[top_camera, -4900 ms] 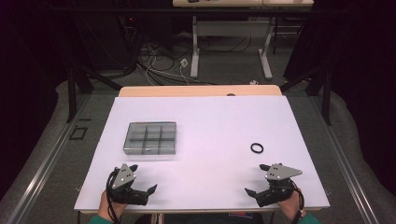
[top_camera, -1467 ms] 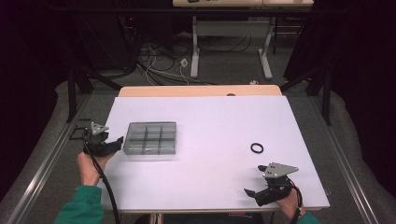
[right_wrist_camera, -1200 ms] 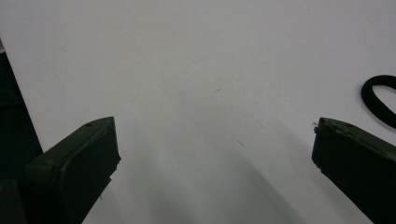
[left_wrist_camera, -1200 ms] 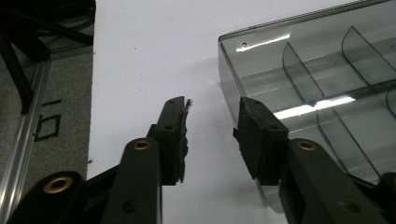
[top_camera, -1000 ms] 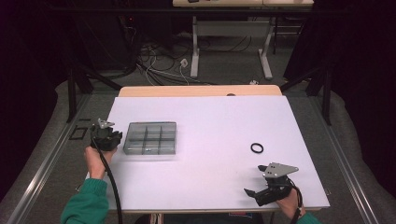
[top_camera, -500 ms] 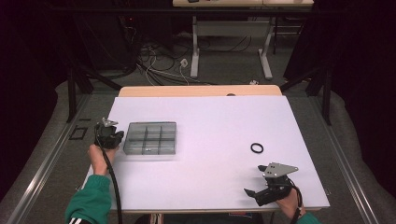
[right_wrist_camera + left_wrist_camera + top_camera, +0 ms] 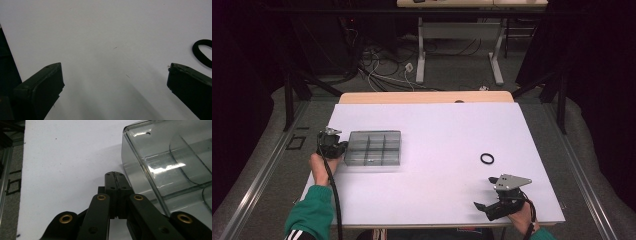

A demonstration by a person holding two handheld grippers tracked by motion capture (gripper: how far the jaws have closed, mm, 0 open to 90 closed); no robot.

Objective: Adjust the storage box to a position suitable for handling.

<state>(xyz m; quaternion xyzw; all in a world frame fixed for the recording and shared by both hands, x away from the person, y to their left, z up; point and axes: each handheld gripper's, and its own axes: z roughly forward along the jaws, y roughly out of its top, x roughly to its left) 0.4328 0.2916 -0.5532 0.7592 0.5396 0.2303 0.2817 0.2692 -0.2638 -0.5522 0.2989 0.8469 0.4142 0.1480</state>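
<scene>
Resting at left wall of clear compartment box [image 7: 373, 148], left gripper [image 7: 338, 148] has jaws pressed together, empty. Right gripper [image 7: 484, 206] gapes wide, empty, black ring [image 7: 487, 158] near.

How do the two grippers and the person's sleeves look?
Both the left gripper and the right gripper are black, each with a grey three-cornered plate on top and a trailing black cable. Brass-coloured rivets mark the left one's linkage. The left sleeve is green with white stripes.

A clear, smoky-grey plastic organiser box [image 7: 373, 148] with six open compartments sits flat on the left part of the white tabletop [image 7: 442, 135], all compartments looking empty, its long sides running left to right.
</scene>
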